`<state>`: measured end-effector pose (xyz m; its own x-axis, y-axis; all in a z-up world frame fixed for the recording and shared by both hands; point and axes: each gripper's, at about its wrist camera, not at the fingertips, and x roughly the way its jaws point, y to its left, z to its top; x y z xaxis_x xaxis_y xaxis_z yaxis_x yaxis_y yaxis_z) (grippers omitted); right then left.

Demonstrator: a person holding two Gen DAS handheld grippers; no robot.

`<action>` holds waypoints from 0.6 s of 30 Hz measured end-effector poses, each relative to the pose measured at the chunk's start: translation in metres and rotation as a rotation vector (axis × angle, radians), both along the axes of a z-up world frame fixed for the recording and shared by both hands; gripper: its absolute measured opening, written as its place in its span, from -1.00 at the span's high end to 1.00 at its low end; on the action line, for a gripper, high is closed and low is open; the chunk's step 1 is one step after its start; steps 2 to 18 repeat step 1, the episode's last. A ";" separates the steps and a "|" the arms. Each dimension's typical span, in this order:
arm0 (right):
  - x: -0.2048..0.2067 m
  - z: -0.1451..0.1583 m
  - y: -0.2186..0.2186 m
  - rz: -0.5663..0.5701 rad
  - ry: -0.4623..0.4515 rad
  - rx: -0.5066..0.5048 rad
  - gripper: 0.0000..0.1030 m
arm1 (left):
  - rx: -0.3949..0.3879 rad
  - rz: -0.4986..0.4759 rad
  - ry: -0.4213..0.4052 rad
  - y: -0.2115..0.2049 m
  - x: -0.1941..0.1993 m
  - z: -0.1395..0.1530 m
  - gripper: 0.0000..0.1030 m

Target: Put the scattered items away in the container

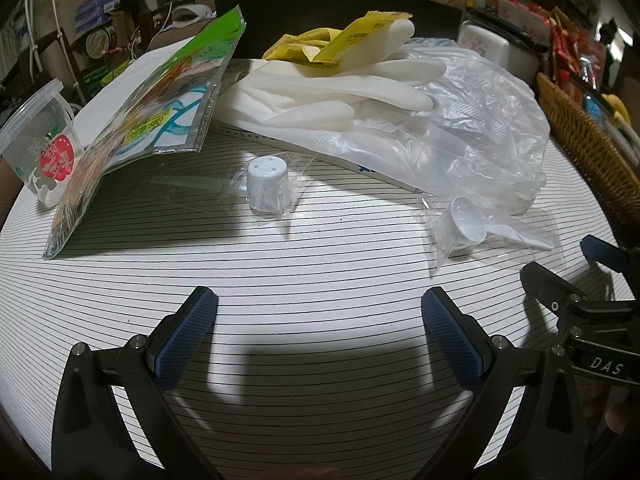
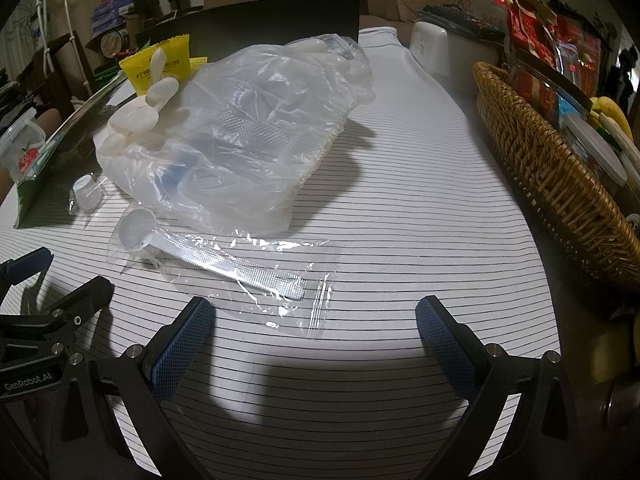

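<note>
Nothing has been picked up yet: both tools hover over the striped tablecloth (image 1: 320, 272) with their jaws spread wide and empty. The left gripper (image 1: 319, 340) faces the clutter; the right gripper (image 2: 314, 346) sits beside it, nearer the wicker basket (image 2: 560, 184), which looks like the intended container and already holds packets and a banana.

Taking the basket as landmark, the wrapped measuring scoop (image 2: 208, 254) is the loose item lying nearest the right gripper, its handle pointing toward that tool's blue pads (image 2: 182, 350). Farther from the basket lies the crumpled clear plastic bag (image 2: 256, 136), with white rubber gloves (image 1: 340, 84) and yellow sachets (image 1: 352, 38) piled behind it. Farther still sit a small white perforated cap in its wrapper (image 1: 266, 184), a glossy green packet (image 1: 152, 116) propped at a slant, and, farthest off, a clear lidded cup with a red apple print (image 1: 44, 148).

The step in hand appears to be choosing a first item. The scoop seems the likely pick: the right gripper would need to advance, drop low and close across the thin handle, since the slippery film could slide out.
</note>
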<state>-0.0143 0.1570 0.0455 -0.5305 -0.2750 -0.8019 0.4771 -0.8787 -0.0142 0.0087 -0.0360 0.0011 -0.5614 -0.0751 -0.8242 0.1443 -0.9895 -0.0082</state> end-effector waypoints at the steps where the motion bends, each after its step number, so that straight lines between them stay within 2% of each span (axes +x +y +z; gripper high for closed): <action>1: 0.000 0.000 0.000 0.000 0.000 0.000 -1.00 | 0.001 0.000 0.000 0.000 0.000 0.000 -1.00; 18: 0.000 0.000 0.000 0.000 0.000 0.000 -1.00 | 0.001 0.000 0.000 0.000 0.000 0.000 -1.00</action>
